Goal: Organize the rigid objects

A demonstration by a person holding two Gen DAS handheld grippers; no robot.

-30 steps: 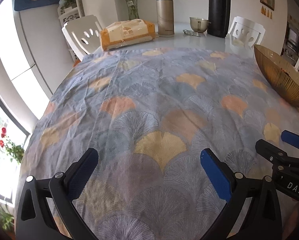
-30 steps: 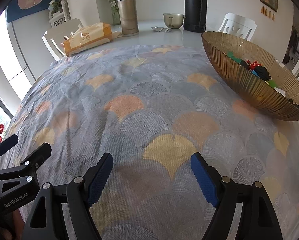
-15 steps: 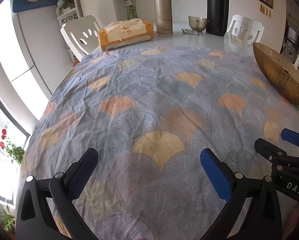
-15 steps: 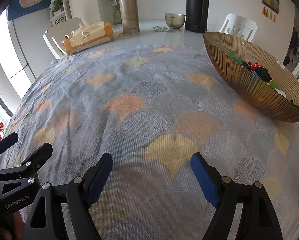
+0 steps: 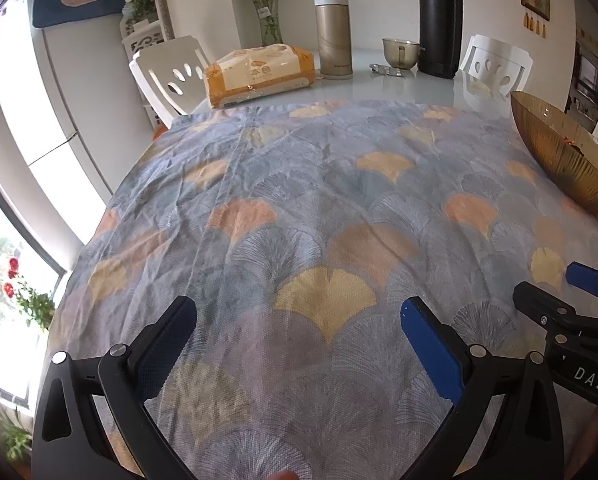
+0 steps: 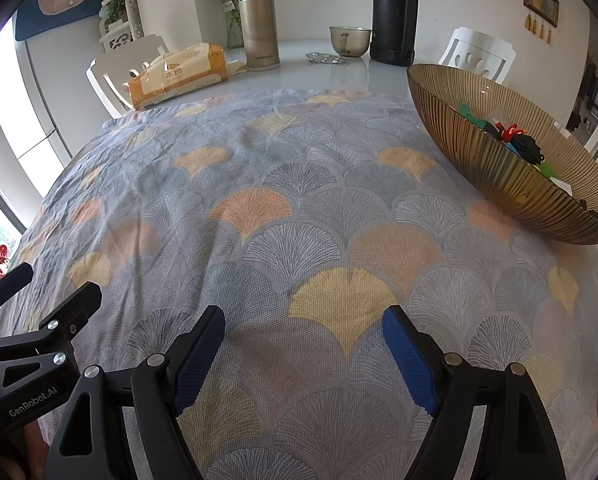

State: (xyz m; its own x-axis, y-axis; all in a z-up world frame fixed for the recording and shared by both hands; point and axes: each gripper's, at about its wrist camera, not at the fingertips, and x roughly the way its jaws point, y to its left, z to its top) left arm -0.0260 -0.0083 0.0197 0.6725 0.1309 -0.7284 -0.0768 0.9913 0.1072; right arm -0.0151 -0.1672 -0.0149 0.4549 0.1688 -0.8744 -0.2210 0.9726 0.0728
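The counter [image 6: 339,68] carries a fan-patterned cloth [image 6: 299,208] over most of its top. On the right edge of the cloth sits an amber ribbed bowl [image 6: 495,176]; small rigid toys [image 6: 515,140] lie inside it. The left claw [image 5: 299,344] hangs above bare cloth, jaws wide, nothing between them. The right claw [image 6: 303,356] is just beside it, jaws also wide and empty. At the far end stand a tissue pack [image 6: 179,76], flask [image 6: 259,28] and cup [image 6: 349,40].
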